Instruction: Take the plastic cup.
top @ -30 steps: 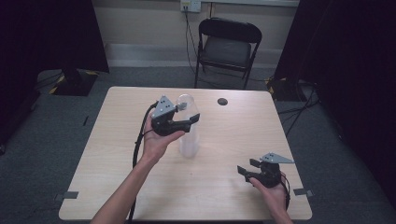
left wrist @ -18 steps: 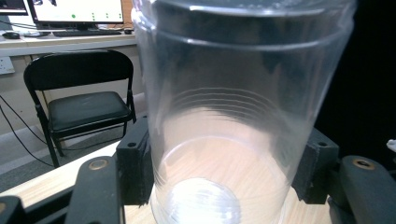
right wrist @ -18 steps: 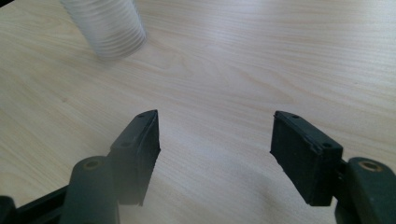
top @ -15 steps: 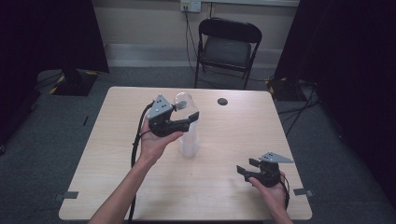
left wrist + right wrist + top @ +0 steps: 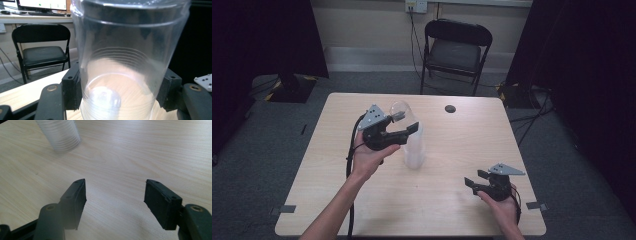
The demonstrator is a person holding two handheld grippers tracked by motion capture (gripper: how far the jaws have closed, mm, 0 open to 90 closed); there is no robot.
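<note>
While the clear plastic cup stack [image 5: 413, 145] stands upright on the worktop [image 5: 462, 145], the left gripper [image 5: 404, 131] reaches it from the side, its fingers [image 5: 72, 90] pinching the top cup level across that upright axis. The right gripper [image 5: 476, 181] rests well apart near the front edge, fingers [image 5: 76, 200] spread and empty, so the left hand is the one placed to lift straight up.

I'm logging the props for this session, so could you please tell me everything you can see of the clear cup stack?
The cup stack is a tall column of nested cups in thin, clear, slightly cloudy plastic, with fine ridges ringing its lower part. It stands upright near the middle of the table, base on the wood. The topmost cup looks tilted, its round mouth turned toward the camera. The left gripper is shut on it, one black pad pressing each side. The right gripper stays apart, open.
</note>
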